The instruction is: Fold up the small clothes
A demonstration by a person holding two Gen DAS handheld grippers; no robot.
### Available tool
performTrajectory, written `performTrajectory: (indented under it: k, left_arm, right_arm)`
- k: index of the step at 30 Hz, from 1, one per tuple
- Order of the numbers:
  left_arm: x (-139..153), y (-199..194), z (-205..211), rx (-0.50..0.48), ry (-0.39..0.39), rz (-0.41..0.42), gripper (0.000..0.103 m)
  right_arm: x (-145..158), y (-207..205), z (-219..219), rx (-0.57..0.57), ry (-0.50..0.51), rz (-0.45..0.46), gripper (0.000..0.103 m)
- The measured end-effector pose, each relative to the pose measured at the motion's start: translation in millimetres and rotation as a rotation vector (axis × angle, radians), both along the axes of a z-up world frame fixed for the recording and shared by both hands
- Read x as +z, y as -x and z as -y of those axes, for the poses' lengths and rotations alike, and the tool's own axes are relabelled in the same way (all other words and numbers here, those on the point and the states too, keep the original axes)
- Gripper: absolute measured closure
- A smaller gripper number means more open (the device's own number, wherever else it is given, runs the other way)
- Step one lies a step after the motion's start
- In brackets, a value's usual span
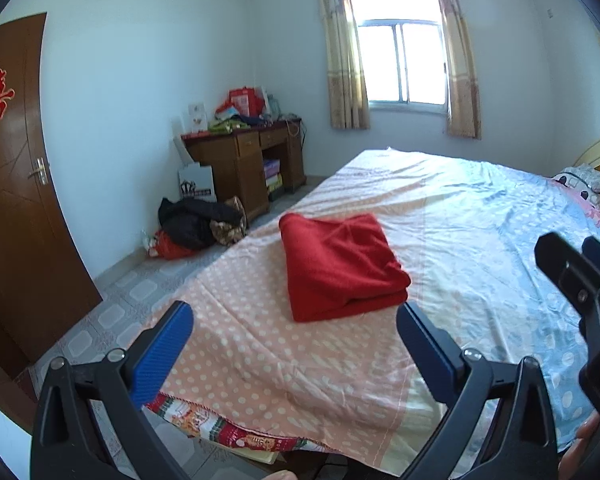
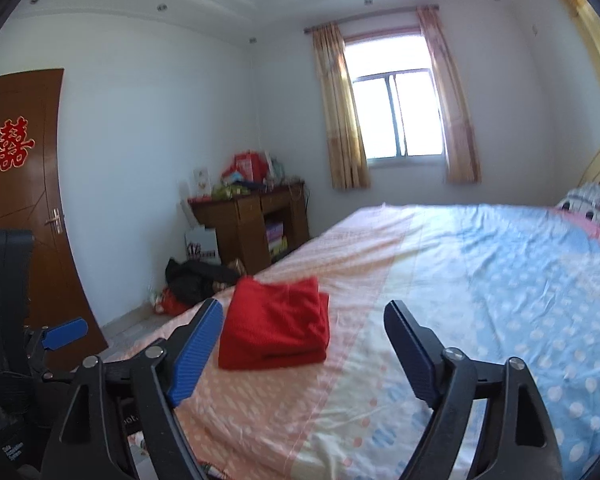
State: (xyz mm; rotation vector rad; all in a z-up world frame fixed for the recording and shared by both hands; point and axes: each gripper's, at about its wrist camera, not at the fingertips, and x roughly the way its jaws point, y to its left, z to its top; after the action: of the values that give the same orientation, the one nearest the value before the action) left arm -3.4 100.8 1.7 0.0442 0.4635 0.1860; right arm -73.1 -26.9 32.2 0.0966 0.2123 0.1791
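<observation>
A red garment [image 1: 340, 266] lies folded into a compact rectangle on the pink polka-dot part of the bed sheet [image 1: 260, 344]. It also shows in the right wrist view [image 2: 276, 326]. My left gripper [image 1: 296, 312] is open and empty, held just short of the garment's near edge and above the sheet. My right gripper [image 2: 304, 310] is open and empty, with the garment just beyond its left finger [image 2: 196, 352]. The right gripper's body shows at the right edge of the left wrist view [image 1: 580, 280]. The left gripper shows at the left edge of the right wrist view [image 2: 60, 334].
The bed runs right into a blue dotted sheet [image 2: 520, 280] with pillows [image 1: 588, 184] at the headboard. A cluttered wooden desk [image 1: 248, 160] stands by the far wall, dark clothes [image 1: 196, 220] on the floor beside it. A brown door [image 1: 16, 200] is at left.
</observation>
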Motion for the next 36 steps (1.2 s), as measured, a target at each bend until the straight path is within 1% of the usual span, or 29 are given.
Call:
performTrajectory:
  k: [5,8,14,19,23,30,36]
  left_arm:
    - [6,5,0,0.013,0.002,0.030,0.000]
    - [8,8,2,0.015,-0.002,0.045,0.000]
    - [7,11,8,0.029,-0.042,0.064,0.000]
    - [9,13,10,0.035,-0.050,0.076,0.000]
    - [10,15,11,0.037,-0.055,0.095,0.000]
    - [12,18,11,0.035,-0.046,0.094,0.000]
    - [16,22,13,0.033,-0.053,0.113,0.000]
  right_arm:
    - [6,11,3,-0.019,-0.005,0.053,0.015]
    - [7,12,5,-0.026,-0.015,0.056,0.015]
    - [8,15,9,-0.045,-0.026,0.071,0.015]
    - [11,20,14,-0.062,-0.025,0.097,0.015]
    - [13,20,16,-0.072,-0.033,0.105,0.014]
    - [14,22,15,-0.073,-0.034,0.109,0.014]
    - [13,24,16,-0.082,-0.034,0.118,0.014]
